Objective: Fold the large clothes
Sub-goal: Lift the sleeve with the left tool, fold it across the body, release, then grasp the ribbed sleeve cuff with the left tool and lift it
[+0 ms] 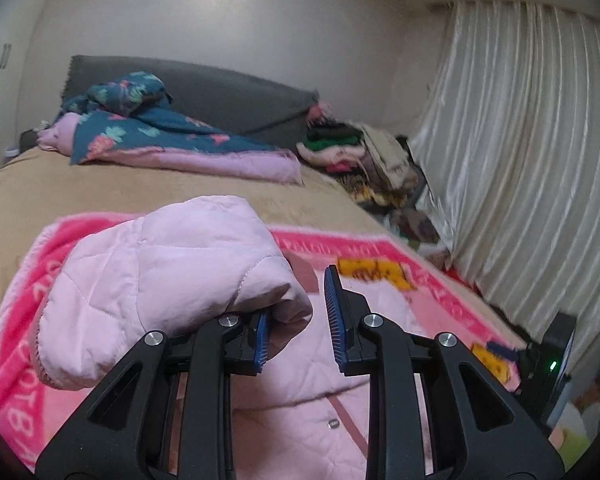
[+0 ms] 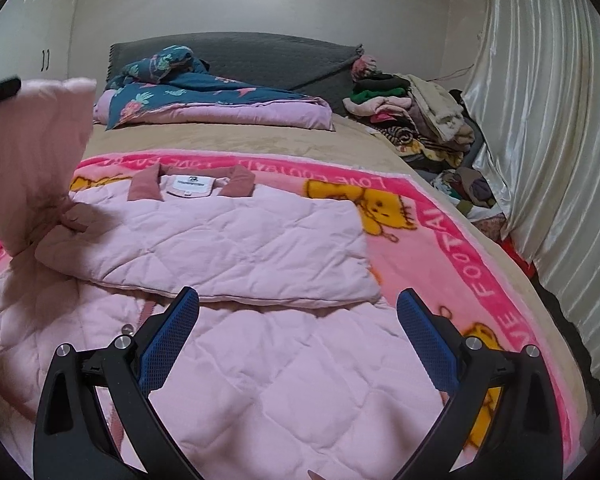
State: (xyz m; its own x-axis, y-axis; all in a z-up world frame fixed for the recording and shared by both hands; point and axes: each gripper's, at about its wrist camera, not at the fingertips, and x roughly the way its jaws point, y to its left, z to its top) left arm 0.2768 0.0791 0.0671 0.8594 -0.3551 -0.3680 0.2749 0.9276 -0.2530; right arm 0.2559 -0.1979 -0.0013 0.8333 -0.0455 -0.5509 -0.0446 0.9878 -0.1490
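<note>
A pale pink quilted jacket lies on a pink cartoon blanket on the bed, collar at the far end, one sleeve folded flat across its chest. My left gripper is open; the other sleeve is draped over its left finger and hangs lifted above the jacket. That raised sleeve shows at the left of the right wrist view, with the left gripper's tip above it. My right gripper is wide open and empty, just above the jacket's lower half.
A tan bedspread covers the bed. A blue floral and pink quilt lies at the grey headboard. A heap of clothes sits at the far right. White curtains hang along the right side.
</note>
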